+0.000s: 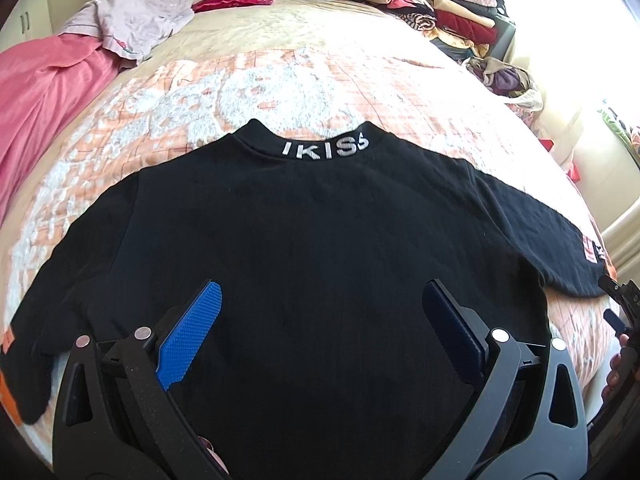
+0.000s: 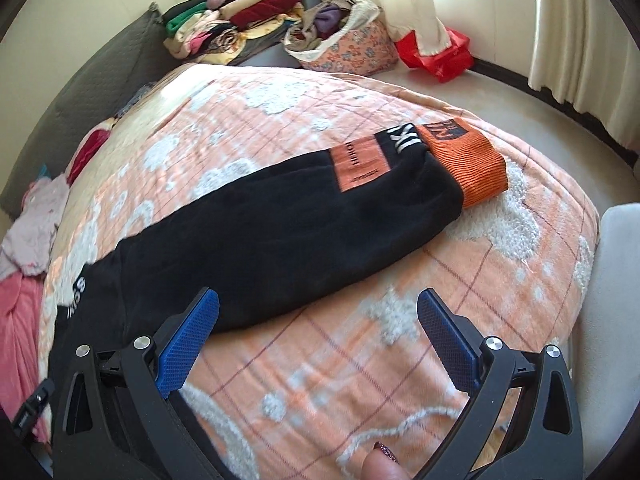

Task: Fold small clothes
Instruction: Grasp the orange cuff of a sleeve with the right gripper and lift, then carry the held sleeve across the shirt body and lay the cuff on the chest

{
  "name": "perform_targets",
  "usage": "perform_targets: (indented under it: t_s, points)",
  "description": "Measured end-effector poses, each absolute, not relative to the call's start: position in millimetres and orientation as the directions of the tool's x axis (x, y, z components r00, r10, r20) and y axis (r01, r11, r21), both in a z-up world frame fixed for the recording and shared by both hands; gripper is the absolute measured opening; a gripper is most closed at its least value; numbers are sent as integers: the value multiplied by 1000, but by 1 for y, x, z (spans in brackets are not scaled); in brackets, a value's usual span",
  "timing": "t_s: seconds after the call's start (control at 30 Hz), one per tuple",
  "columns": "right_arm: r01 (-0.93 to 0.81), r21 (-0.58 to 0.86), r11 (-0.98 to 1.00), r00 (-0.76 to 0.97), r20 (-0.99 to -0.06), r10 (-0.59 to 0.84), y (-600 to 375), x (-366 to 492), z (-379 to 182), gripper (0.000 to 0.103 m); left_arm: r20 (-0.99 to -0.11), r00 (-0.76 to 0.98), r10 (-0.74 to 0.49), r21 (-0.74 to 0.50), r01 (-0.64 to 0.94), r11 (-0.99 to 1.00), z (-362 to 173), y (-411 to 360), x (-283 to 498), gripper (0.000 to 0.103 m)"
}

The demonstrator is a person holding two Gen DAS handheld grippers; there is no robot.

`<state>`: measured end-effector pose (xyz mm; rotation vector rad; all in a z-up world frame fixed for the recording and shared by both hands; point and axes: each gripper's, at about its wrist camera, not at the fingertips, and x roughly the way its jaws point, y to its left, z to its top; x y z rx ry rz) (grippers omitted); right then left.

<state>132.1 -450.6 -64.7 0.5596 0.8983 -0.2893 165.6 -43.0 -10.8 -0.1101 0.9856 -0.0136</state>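
A small black sweatshirt point(image 1: 312, 240) lies flat on the bed, back side up, with white letters on its collar point(image 1: 325, 148) at the far end. Both sleeves are spread out sideways. My left gripper point(image 1: 320, 300) is open and empty above the shirt's lower body. My right gripper point(image 2: 318, 308) is open and empty beside the right sleeve point(image 2: 304, 236), which ends in an orange cuff point(image 2: 468, 160) and has an orange patch point(image 2: 360, 164). Its left blue pad point(image 2: 188, 344) overlaps the sleeve's near edge. The right gripper also shows in the left wrist view point(image 1: 624, 312).
The orange and white quilted bedspread point(image 1: 260, 92) covers the bed. Pink cloth point(image 1: 44, 104) and a pale garment point(image 1: 132, 24) lie at the far left. Stacked folded clothes point(image 1: 436, 4) and a floral basket of clothes point(image 2: 348, 40) stand at the far right. A red bag point(image 2: 436, 52) is on the floor.
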Motion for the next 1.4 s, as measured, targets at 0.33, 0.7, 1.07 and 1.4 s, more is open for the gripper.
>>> perform_targets:
  t_s: [0.33, 0.7, 1.07, 1.4]
  points:
    - [582, 329, 743, 582, -807, -98, -498, 157, -89, 99, -841, 538, -50, -100, -64, 993, -17, -40, 191, 95]
    - [575, 438, 691, 667, -740, -86, -523, 161, -93, 44, -837, 544, -59, -134, -99, 986, -23, -29, 187, 95]
    - [433, 532, 728, 766, -642, 14, -501, 155, -60, 16, -819, 568, -82, -183, -123, 975, -13, -15, 176, 95]
    - [272, 574, 772, 818, -560, 128, -449, 157, -6, 16, -803, 589, -90, -198, -121, 973, -2, -3, 168, 95]
